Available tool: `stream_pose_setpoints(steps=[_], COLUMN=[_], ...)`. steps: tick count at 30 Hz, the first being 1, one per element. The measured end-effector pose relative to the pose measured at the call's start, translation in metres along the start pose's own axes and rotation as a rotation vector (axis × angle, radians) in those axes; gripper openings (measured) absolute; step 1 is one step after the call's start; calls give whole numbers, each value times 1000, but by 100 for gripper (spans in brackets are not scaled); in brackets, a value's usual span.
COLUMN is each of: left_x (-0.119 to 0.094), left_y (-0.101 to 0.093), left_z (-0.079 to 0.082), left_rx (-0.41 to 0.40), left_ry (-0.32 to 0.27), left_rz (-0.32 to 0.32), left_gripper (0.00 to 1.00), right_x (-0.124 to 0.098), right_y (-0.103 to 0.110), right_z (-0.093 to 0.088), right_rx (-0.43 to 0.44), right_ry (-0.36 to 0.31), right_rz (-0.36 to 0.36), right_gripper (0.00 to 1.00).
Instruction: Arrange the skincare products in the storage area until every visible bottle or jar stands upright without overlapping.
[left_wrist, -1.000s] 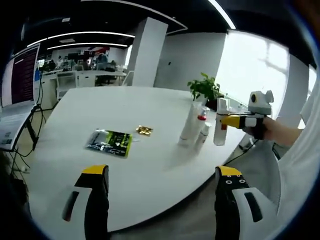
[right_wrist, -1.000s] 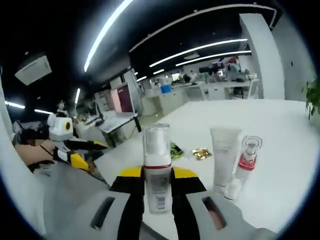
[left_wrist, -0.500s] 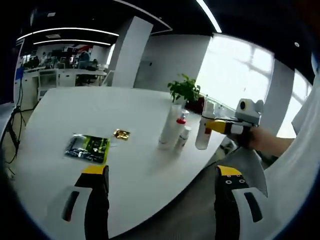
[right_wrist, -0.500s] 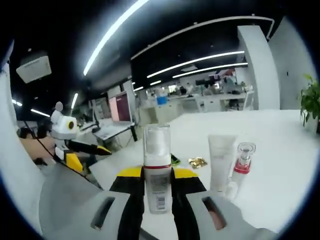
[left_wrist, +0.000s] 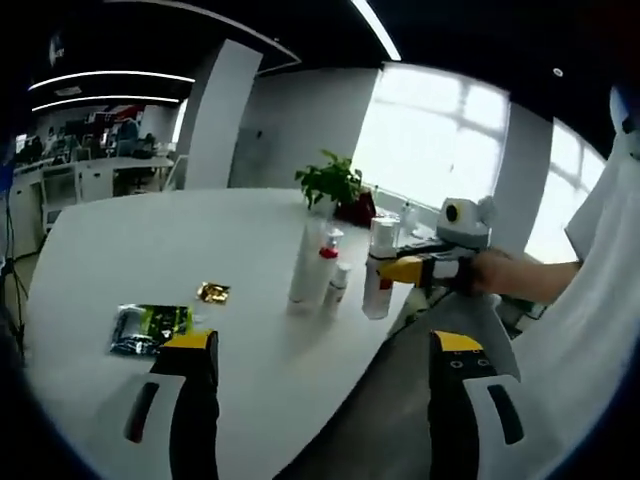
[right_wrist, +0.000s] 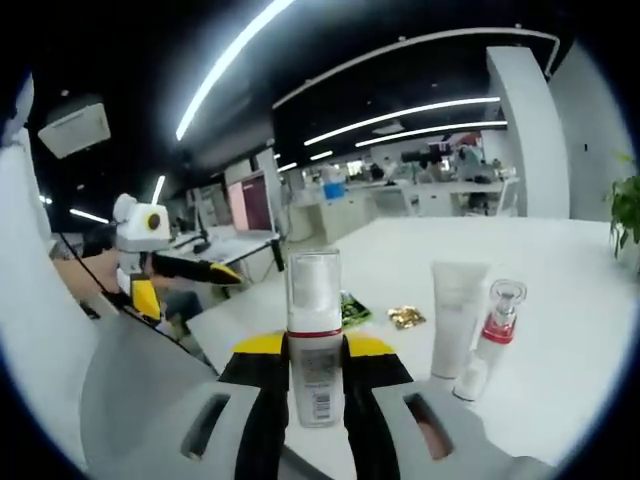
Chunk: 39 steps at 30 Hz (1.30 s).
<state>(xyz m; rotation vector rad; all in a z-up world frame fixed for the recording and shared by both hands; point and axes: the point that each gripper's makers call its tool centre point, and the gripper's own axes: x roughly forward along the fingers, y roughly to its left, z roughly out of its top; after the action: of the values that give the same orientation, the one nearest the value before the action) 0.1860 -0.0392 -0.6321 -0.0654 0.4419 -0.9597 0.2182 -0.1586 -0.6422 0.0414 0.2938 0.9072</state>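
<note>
Right now my right gripper (right_wrist: 315, 375) is squeezing a pump bottle (right_wrist: 314, 335) upright — my left gripper (left_wrist: 315, 400) is hanging wide open, holding nothing.

You won't find any readable text here: the barcode label on the pump bottle (right_wrist: 314, 350) and the print on the green packet (left_wrist: 148, 328) are too blurred.

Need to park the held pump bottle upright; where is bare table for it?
Bare table stretches behind the gold packet and the green sachet. It is crowded by the white tube and two small bottles. The right gripper holds the pump bottle.
</note>
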Motion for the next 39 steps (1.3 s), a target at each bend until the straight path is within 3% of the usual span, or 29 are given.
stream_pose_setpoints(steps=[6,14,21,27,31,39], left_x=[23,47,57,64,69,73], left_y=[-33,-46,-52,-63,-70,-78], left_z=[19,33,38,31,31,27], left_rx=[108,164,248,318,337,359], left_ry=[39,60,120,194,200,213], left_rz=[-205,-280,-348,-419,-439,-477], left_gripper=[75,69,60,44,42,25], right_x=[3,4,6,6,6,6], right_y=[13,20,37,48,51,55], right_z=[-5,-5,-4,-3,-4,-6], right_rx=[-9,-31,-57,-100,-114,-128], right_ry=[29,30,18,7,6,9], right_rz=[46,76,188,238,256,289], right_gripper=[19,19,19,19,19,19])
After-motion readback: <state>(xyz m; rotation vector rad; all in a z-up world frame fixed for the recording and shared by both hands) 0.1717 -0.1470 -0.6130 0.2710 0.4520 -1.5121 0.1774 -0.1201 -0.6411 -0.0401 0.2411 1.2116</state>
